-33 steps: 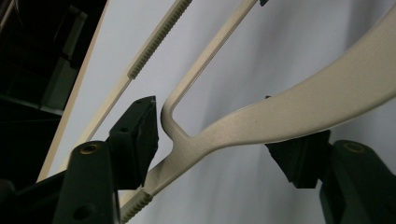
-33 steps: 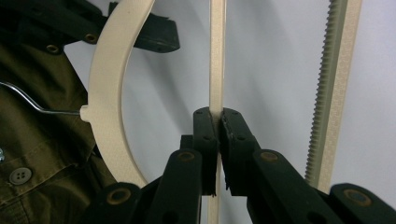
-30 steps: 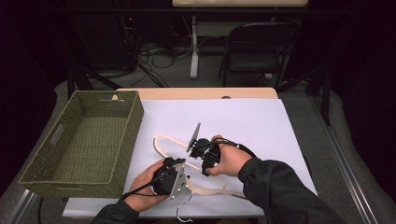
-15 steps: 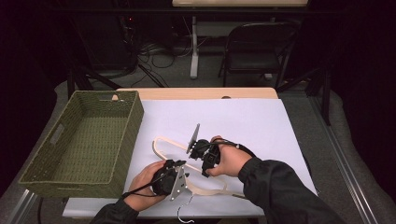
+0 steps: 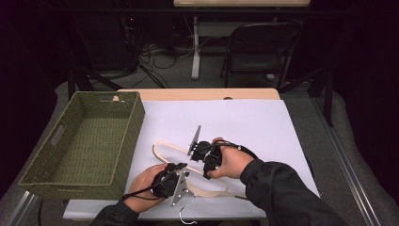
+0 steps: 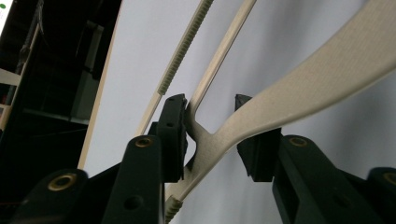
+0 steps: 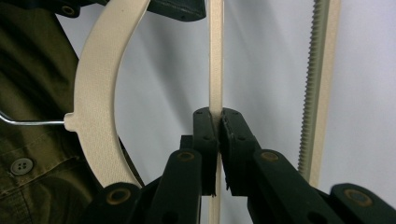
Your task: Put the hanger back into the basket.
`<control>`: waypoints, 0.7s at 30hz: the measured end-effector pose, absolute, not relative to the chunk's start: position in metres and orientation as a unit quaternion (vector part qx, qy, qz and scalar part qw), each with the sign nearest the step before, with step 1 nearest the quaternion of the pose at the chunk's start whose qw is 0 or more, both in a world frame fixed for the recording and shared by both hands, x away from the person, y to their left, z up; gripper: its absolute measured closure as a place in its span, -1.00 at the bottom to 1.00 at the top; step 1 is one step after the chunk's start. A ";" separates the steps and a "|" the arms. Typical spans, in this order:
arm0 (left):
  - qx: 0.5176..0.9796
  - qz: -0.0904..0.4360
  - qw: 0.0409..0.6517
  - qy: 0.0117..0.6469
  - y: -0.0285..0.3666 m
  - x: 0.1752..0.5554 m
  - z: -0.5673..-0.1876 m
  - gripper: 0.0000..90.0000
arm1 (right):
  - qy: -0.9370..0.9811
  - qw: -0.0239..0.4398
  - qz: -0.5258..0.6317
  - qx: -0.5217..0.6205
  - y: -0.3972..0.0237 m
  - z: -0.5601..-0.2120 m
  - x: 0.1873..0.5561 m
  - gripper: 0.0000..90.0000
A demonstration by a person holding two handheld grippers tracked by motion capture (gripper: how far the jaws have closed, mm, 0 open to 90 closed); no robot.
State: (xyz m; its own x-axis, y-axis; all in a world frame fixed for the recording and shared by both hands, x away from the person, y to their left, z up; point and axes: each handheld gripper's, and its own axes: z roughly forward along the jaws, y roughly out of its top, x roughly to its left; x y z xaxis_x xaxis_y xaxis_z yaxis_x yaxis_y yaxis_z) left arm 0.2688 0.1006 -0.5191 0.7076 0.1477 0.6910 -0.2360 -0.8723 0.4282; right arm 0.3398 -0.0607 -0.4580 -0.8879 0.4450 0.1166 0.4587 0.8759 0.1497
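A cream hanger [image 5: 162, 145] lies across the white table cover, its wire hook [image 5: 187, 214] toward the front edge. In the high view my left gripper [image 5: 181, 170] sits at the hanger's neck. Its jaws close on the junction where the broad shoulder [image 6: 299, 88] meets the thin bar, both pads touching it around the gripper [image 6: 212, 126]. My right gripper [image 5: 207, 172], just right of it, is shut on the hanger's thin bar [image 7: 215, 56], pinched at the tips [image 7: 218, 123]. The ridged trouser bar [image 7: 320, 70] runs beside it, and the curved shoulder [image 7: 95, 93] sits to the left.
A green woven basket [image 5: 128, 136] stands on the left of the table, near the hanger's looped end. The white cover [image 5: 263, 122] stretches right and back. A folding chair [image 5: 259, 47] and cables sit on the floor beyond the table. An olive sleeve [image 7: 28, 163] is close by.
My right gripper has drifted slightly down and toward the left gripper, along with the hanger bar. The left gripper has hardly moved.
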 end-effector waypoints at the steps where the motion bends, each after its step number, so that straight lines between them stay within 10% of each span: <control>1: 0.889 0.382 0.250 -0.025 0.100 0.269 -0.519 0.47 | -0.968 0.038 -0.086 -0.233 -0.061 -0.458 0.340 0.90; 21: 0.887 0.399 0.228 -0.047 0.099 0.264 -0.523 0.82 | -0.969 0.034 -0.086 -0.230 -0.060 -0.460 0.341 0.87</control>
State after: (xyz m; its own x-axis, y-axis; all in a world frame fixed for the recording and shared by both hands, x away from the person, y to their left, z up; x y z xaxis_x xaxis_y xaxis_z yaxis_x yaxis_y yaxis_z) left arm 0.2643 0.0995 -0.5225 0.6774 0.0985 0.7290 -0.2654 -0.8916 0.3670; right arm 0.3410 -0.0602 -0.4601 -0.8915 0.4405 0.1056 0.4522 0.8792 0.1500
